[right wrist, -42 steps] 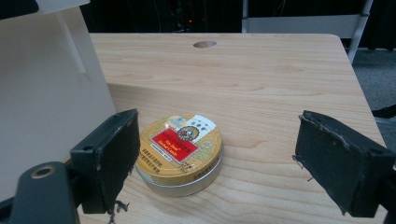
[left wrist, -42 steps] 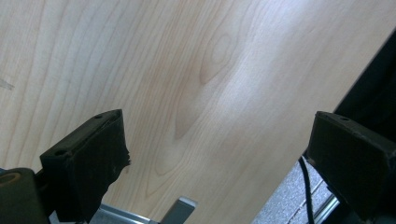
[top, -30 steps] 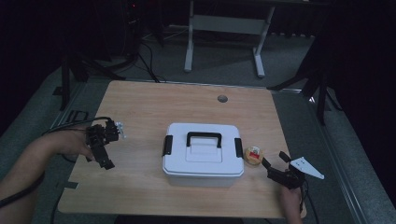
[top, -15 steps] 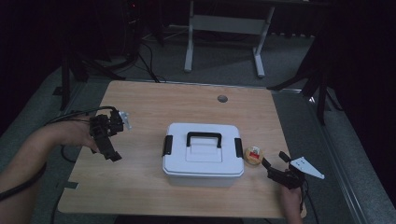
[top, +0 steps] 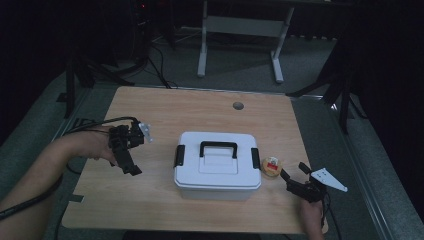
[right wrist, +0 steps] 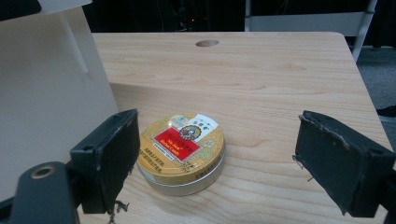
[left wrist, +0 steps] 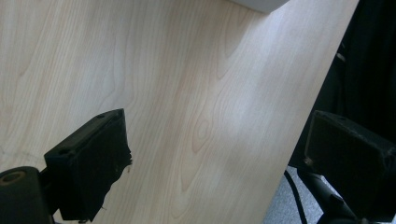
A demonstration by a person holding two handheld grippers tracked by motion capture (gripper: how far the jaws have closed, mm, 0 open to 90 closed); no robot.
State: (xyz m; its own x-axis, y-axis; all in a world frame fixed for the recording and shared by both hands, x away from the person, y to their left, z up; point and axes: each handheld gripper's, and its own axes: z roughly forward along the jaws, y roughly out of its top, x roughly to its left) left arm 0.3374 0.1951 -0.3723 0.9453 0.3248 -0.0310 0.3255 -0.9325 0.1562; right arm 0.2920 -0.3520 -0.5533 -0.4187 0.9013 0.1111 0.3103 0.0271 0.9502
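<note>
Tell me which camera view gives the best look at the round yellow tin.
The right gripper view: the round yellow tin lies close and sharp between the open jaws of the right gripper, its red label clear, beside the white box. In the high view the tin is small, right of the box. The left gripper view looks at the bare table.

A dim lab or recording studio, set up around one work table

We see a pale wooden table [top: 165, 107] with a cable hole [top: 238, 105] standing alone on grey carpet [top: 310, 65], ringed by black stands [top: 75, 75] and trailing cables [top: 160, 75], with the white metal frame of another desk [top: 240, 25] behind it and darkness beyond. We read it as a data-recording room rather than a home: bare furnishings, rigging around the table, only a white storage box [top: 217, 167] set out.
</note>
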